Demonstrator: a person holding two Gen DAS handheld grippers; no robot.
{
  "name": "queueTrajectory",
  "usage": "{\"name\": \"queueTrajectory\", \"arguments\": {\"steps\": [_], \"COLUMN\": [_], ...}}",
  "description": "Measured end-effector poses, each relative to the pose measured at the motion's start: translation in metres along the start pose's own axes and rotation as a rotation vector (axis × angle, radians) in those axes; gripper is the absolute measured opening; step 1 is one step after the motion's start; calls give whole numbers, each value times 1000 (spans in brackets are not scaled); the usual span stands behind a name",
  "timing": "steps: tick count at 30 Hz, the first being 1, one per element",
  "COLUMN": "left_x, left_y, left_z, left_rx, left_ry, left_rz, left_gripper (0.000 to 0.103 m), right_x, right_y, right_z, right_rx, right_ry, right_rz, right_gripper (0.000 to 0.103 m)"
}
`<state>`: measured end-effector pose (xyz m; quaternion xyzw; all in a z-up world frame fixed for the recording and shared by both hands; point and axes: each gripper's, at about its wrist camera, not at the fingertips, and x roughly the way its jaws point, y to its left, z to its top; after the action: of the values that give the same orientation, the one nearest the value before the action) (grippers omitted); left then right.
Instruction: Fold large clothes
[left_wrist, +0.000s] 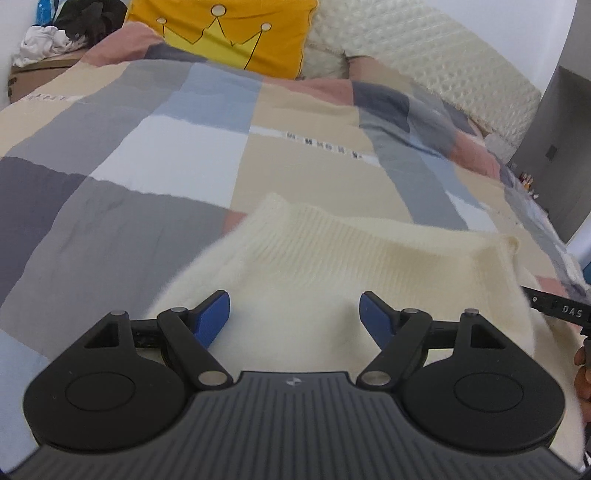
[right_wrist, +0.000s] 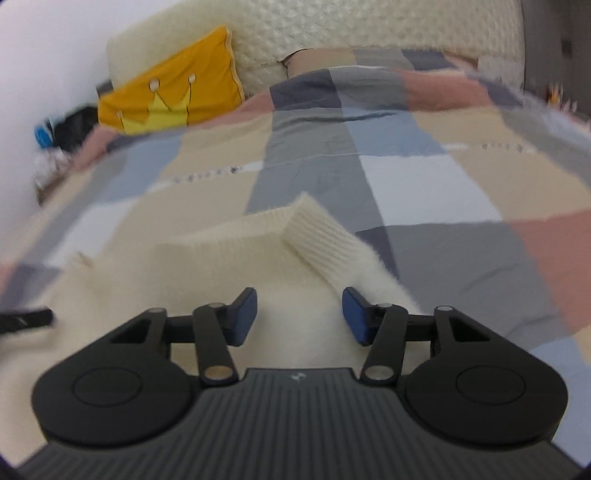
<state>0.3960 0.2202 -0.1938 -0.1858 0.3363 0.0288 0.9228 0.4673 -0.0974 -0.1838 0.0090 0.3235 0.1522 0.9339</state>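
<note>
A cream knitted sweater (left_wrist: 332, 258) lies on the patchwork bed cover (left_wrist: 129, 177), its ribbed hem towards the pillows. My left gripper (left_wrist: 294, 314) is open, its blue pads spread above the fuzzy near part of the sweater, holding nothing. In the right wrist view the same sweater (right_wrist: 229, 258) shows a ribbed cuff or hem corner (right_wrist: 317, 236) pointing away. My right gripper (right_wrist: 300, 314) is open over the sweater and empty. Part of the right gripper (left_wrist: 561, 310) shows at the right edge of the left wrist view.
A yellow crown pillow (left_wrist: 229, 33) and a cream quilted headboard (left_wrist: 424, 55) stand at the far end of the bed. A cardboard box with clothes (left_wrist: 44, 62) is at the far left. A grey cabinet (left_wrist: 561, 147) stands at the right.
</note>
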Motion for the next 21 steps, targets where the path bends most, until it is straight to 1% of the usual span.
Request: {"name": "queueTrajectory", "arguments": {"steps": [2, 4, 8, 14, 16, 18, 21], "left_x": [5, 8, 12, 7, -1, -9, -26], "left_y": [2, 5, 7, 2, -1, -4, -11], "left_z": [-2, -5, -7, -6, -7, -9, -14], "left_rx": [-4, -4, -3, 11, 9, -4, -2], "left_ry": [28, 52, 61, 42, 26, 5, -25], "left_rz": [8, 14, 11, 37, 45, 42, 57], "left_gripper": [81, 81, 81, 81, 81, 81, 81], "right_x": [9, 15, 20, 10, 2, -6, -21], "right_y": [3, 3, 8, 12, 13, 12, 12], "right_z": [-5, -10, -13, -10, -9, -8, -10], "right_rx": [-41, -45, -70, -68, -30, 11, 42], "right_ry": [11, 24, 32, 33, 28, 20, 6], "right_rz": [-28, -37, -52, -57, -38, -14, 15], "right_gripper": [54, 54, 54, 55, 58, 58, 58]}}
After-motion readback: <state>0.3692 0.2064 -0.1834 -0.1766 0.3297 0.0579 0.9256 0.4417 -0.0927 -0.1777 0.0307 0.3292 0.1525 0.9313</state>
